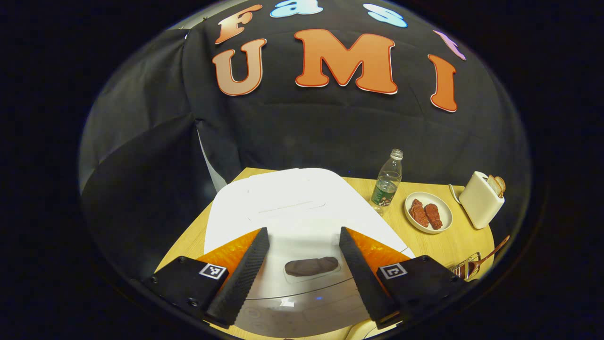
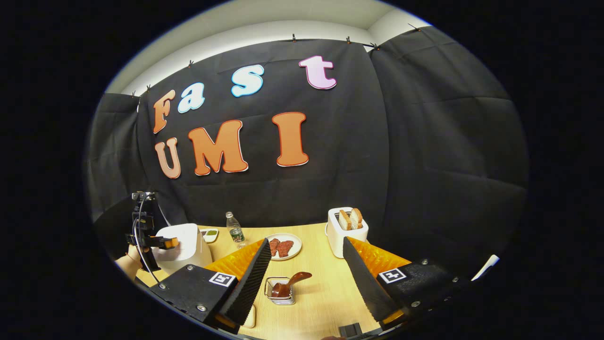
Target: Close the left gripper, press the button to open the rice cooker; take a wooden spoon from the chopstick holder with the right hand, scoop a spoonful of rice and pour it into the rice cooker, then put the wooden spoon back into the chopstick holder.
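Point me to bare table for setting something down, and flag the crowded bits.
Free: the table between the spoon holder and the toaster. Crowded: the back row of rice cooker, bottle and plate.

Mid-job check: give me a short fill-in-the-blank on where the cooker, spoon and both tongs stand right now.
1. The rice cooker lid is ____.
2. The left tongs hover over the cooker with fingers ____.
3. The wooden spoon sits in the ____ between the right tongs' fingers.
4. The toaster holds slices of ____.

Missing words: closed; open; chopstick holder; bread
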The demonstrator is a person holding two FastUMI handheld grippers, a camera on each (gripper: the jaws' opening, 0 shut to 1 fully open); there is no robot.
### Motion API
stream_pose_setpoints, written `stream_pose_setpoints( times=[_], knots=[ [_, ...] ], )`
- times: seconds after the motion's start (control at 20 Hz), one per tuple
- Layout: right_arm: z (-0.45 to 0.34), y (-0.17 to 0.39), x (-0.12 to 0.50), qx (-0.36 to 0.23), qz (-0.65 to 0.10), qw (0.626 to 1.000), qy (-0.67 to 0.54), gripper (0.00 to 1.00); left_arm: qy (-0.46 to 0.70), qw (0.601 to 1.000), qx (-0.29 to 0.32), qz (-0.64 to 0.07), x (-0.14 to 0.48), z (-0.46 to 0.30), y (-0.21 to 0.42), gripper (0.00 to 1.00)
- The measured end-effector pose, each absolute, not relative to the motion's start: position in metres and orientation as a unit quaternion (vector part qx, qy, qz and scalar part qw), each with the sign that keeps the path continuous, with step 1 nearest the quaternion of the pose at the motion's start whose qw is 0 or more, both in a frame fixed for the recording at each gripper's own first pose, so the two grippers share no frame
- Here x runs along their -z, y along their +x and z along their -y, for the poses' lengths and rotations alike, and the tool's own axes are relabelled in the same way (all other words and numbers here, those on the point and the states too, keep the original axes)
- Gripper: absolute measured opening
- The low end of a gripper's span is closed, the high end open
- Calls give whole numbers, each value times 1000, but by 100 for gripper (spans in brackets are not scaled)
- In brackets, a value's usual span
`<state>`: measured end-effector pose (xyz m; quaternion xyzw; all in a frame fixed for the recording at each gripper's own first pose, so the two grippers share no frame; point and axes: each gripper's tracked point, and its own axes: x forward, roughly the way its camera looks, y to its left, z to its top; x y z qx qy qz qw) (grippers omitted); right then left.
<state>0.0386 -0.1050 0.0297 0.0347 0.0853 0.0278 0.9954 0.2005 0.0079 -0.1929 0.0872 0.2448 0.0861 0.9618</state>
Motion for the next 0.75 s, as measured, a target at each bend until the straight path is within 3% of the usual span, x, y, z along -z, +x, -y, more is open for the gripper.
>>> stream_pose_setpoints(
  times=[0.15, 0.75],
  knots=[
    [105, 37, -44, -18, -69, 997, 28, 95, 80, 967, -76, -230, 165, -4, 188, 100],
    [66, 38, -126, -32, 9, 999, -2, 95, 92, 994, -1, -56, -55, 35, 117, 100]
  ],
)
